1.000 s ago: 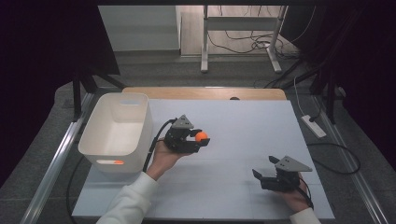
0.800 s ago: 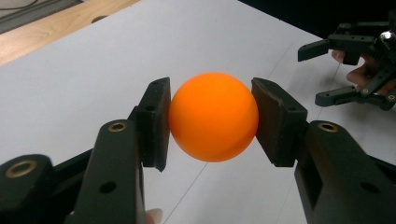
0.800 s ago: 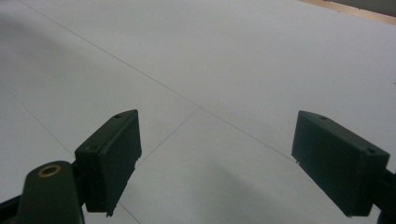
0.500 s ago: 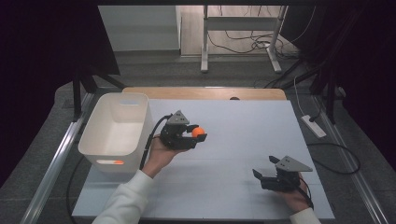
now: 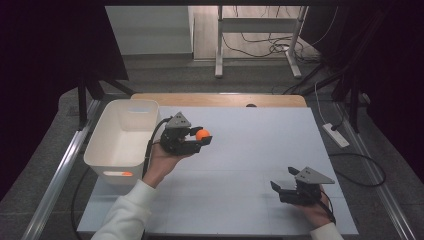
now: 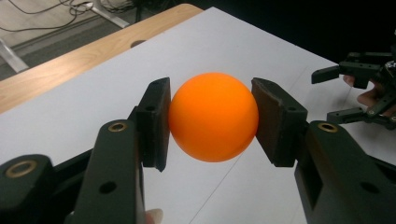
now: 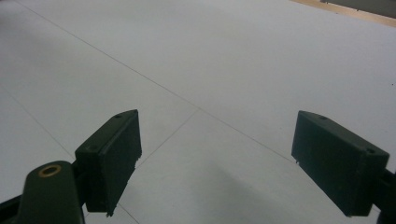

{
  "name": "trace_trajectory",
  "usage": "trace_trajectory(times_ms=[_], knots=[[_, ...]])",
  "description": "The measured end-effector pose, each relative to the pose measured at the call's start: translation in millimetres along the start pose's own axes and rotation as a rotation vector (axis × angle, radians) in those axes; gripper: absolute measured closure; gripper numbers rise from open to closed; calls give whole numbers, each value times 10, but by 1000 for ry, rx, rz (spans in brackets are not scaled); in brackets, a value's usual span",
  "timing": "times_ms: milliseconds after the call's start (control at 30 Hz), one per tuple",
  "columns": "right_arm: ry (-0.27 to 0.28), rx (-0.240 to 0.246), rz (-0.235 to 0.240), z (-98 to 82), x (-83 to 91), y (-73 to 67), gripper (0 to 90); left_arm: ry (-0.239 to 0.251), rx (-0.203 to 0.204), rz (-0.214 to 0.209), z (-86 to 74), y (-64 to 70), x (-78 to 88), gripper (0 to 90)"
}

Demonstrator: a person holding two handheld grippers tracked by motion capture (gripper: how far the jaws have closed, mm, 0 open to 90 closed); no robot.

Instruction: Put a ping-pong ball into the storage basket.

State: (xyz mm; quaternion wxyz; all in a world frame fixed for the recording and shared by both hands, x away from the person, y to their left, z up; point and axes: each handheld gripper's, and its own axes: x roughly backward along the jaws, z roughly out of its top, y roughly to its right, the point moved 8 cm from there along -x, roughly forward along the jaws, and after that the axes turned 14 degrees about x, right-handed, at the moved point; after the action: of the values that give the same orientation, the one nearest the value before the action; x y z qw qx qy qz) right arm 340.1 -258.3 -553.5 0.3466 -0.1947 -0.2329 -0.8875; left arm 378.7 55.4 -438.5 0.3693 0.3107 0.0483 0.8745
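An orange ball [image 5: 202,134] is clamped between the pads of my left gripper [image 5: 201,139], which is held above the white table just right of the white bin [image 5: 106,148]. In the left gripper view the ball [image 6: 213,122] sits squarely between the two black jaws, touching both pads. My right gripper [image 5: 282,179] rests low at the front right of the table, open, and in the right gripper view its fingers [image 7: 109,156] stand wide apart over bare table. The right gripper [image 6: 344,93] also appears far off in the left gripper view.
The white table top [image 5: 250,150] lies over a wooden board [image 5: 215,99] whose edge shows at the back. An orange item [image 5: 120,173] shows through the bin's front wall. A white power strip [image 5: 336,135] lies on the floor at the right.
My left gripper has risen and moved slightly left toward the bin, still holding the ball. The right gripper has stayed where it was.
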Motion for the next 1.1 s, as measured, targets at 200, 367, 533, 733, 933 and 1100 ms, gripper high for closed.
trace_trajectory(times_ms=[200,367,533,733,933,1100], knots=[[-3,1,0,1,-4,-2,159,12,4,30,26,-76,90,500],[-2,0,0,3,-3,-2,160,13,7,63,32,-153,162,500],[-2,0,0,3,-4,-2,160,34,17,83,70,-222,265,500],[-1,1,-1,4,1,-2,160,56,28,103,104,-292,368,500],[-2,0,-1,3,-1,-1,160,81,47,123,118,-364,465,500],[-1,0,1,4,-4,0,160,88,55,137,120,-409,513,500]])
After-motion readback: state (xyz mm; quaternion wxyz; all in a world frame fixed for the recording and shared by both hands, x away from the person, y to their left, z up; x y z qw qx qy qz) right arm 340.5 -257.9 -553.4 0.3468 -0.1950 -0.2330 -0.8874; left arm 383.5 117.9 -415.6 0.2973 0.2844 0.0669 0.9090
